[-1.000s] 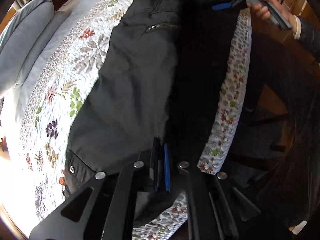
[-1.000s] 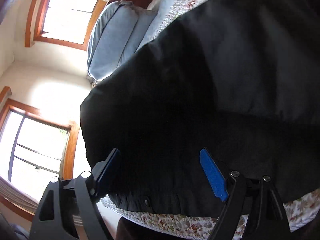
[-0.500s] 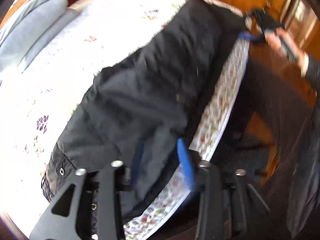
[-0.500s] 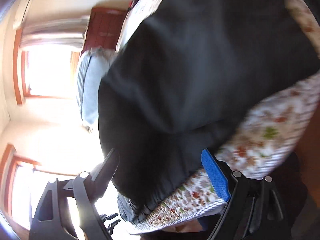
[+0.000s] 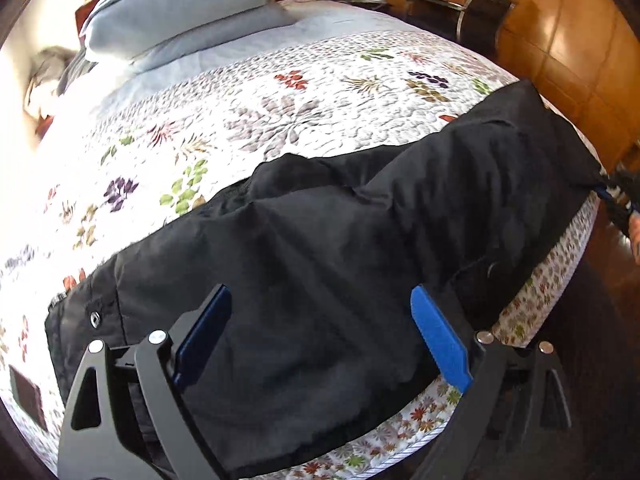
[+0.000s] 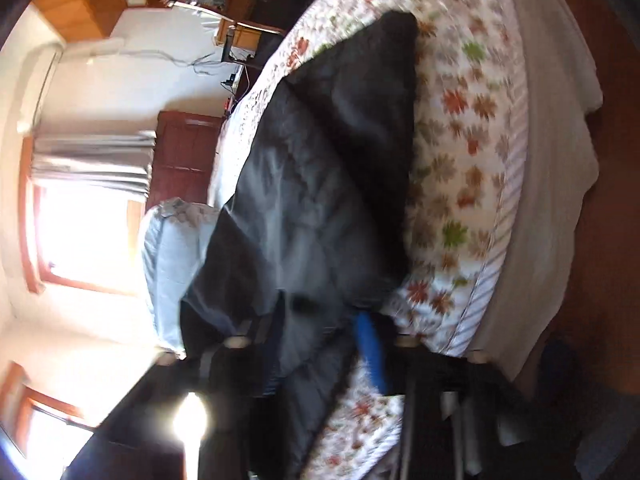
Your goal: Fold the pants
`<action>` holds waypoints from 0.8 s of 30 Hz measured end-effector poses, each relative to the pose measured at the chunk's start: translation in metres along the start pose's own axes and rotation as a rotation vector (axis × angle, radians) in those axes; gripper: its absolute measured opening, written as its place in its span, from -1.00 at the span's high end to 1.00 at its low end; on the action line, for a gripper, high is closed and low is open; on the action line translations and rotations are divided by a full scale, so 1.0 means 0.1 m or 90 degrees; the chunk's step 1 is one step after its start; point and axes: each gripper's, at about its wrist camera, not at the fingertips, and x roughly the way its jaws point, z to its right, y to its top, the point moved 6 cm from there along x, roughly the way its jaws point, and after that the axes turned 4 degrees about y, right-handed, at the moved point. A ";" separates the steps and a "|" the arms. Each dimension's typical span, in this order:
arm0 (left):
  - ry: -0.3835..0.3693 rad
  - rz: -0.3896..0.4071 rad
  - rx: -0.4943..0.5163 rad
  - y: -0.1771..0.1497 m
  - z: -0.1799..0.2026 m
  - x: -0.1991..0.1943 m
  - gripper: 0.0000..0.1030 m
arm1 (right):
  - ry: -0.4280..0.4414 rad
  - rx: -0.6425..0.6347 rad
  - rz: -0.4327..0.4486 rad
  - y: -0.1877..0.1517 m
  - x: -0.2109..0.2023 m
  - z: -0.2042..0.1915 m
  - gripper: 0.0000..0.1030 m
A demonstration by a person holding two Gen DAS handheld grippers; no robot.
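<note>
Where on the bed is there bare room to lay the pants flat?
Free: the quilt between the pants and the pillows. Crowded: the near edge, where the pants run its length and the left gripper hangs open over them.

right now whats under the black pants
The floral quilt on the bed lies under the black pants; the part beneath them is covered, so anything there is hidden.

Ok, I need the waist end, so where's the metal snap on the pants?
Left wrist view, lower left: the snap sits on the pants just outside the left gripper.
</note>
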 end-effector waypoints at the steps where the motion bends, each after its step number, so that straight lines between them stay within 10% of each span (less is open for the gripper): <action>1: 0.004 -0.008 -0.025 -0.02 -0.02 0.05 -0.76 | -0.009 -0.021 0.011 0.11 0.00 -0.11 0.78; 10: -0.014 -0.046 -0.073 -0.25 0.01 0.27 -0.77 | -0.043 -0.090 0.134 1.05 -0.39 -0.42 0.85; 19: -0.004 -0.068 -0.038 -0.40 0.02 0.41 -0.80 | -0.173 -0.097 0.065 1.18 -0.02 -0.23 0.82; 24: 0.021 -0.041 -0.072 -0.41 -0.21 0.22 -0.80 | -0.142 -0.131 0.055 1.02 -0.10 -0.30 0.02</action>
